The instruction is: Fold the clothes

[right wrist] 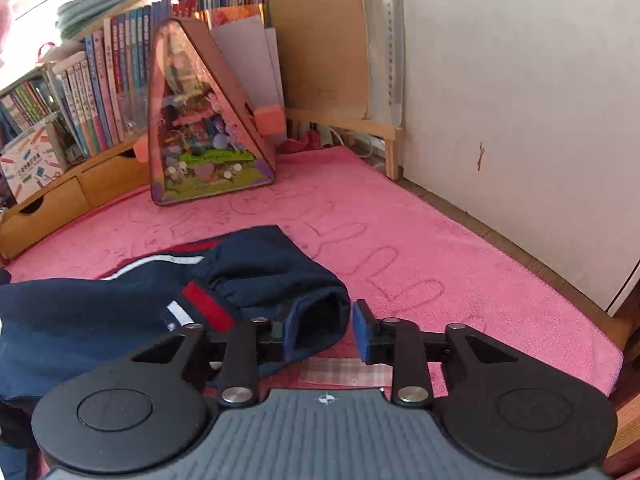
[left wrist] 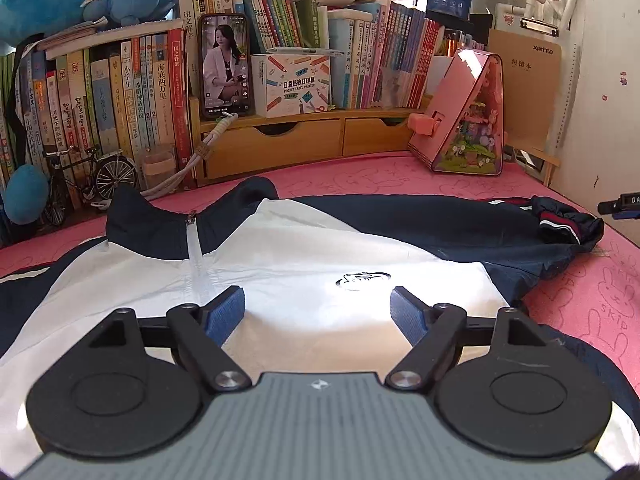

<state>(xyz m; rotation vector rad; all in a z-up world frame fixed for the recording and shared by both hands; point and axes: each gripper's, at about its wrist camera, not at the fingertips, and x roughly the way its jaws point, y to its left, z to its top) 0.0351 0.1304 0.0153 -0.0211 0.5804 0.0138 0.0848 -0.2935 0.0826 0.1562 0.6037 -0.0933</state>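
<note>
Navy-and-white zip-up nylon jacket (left wrist: pixel 280 248) on the pink towel-covered desk (right wrist: pixel 400 240): light, limp, slippery; take the sleeve cuff (right wrist: pixel 280 280) near the right edge; left gripper (left wrist: pixel 318 312) apart and empty, right gripper (right wrist: pixel 320 332) apart around the cuff, pads not pressing.

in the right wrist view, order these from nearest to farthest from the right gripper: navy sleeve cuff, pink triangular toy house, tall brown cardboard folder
1. Navy sleeve cuff with red and white stripes: right at the right gripper, lying between the open jaws.
2. Pink triangular toy house: standing farther back on the pink towel, left of centre.
3. Tall brown cardboard folder: farthest, upright behind the house by the white wall.
</note>
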